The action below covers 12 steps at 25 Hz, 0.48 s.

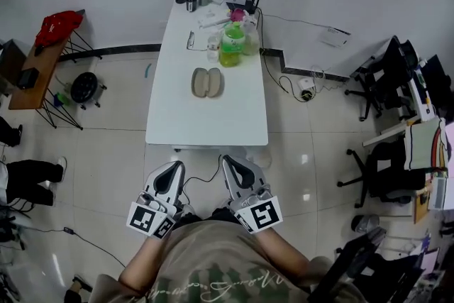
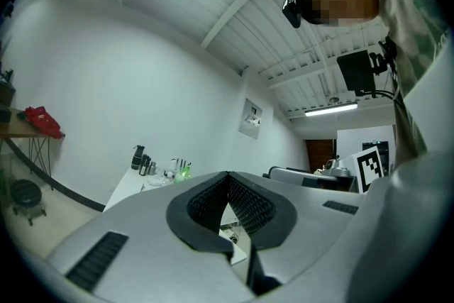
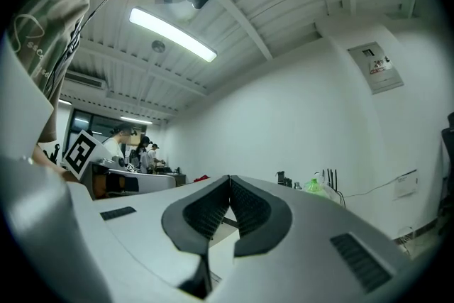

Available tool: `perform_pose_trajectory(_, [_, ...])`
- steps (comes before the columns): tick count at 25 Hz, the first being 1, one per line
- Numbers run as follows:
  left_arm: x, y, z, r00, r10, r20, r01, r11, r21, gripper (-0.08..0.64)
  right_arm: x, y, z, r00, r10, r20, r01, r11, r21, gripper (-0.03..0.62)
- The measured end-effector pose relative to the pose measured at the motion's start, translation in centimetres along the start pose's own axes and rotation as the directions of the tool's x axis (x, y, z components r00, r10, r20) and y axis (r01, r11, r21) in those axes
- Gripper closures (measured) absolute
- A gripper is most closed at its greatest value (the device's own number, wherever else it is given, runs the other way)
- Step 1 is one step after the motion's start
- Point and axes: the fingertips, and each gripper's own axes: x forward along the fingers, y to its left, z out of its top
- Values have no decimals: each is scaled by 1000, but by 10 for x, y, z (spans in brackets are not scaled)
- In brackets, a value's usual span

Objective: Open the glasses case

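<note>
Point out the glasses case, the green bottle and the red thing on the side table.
glasses case (image 1: 201, 82): head view, on its left half.
green bottle (image 1: 230, 47): head view, on the middle of its body.
red thing (image 1: 58, 26): head view, on its middle.

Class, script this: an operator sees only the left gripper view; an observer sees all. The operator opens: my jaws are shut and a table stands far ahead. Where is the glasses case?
Observer: The grey oval glasses case lies midway along the white table, before a green bottle.
Operator: Is the other gripper busy?
Observer: No, the right gripper is shut on nothing.
Operator: Are we at the table?
Observer: Not yet; the left gripper and the right both hang short of its near edge.
</note>
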Motion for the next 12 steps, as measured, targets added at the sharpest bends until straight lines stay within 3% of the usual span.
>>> perform_pose_trajectory(6, [2,-17,-6,1000,-6,-12,7,997,80,552,-10,-4,-4,1000,5,-6,-5,1000,9,581])
perform_pose_trajectory(12, [5,-22,-12,1000,-17,-14,18,999,48,552,-16,-2,-6,1000,1,-12,-1,1000,5,581])
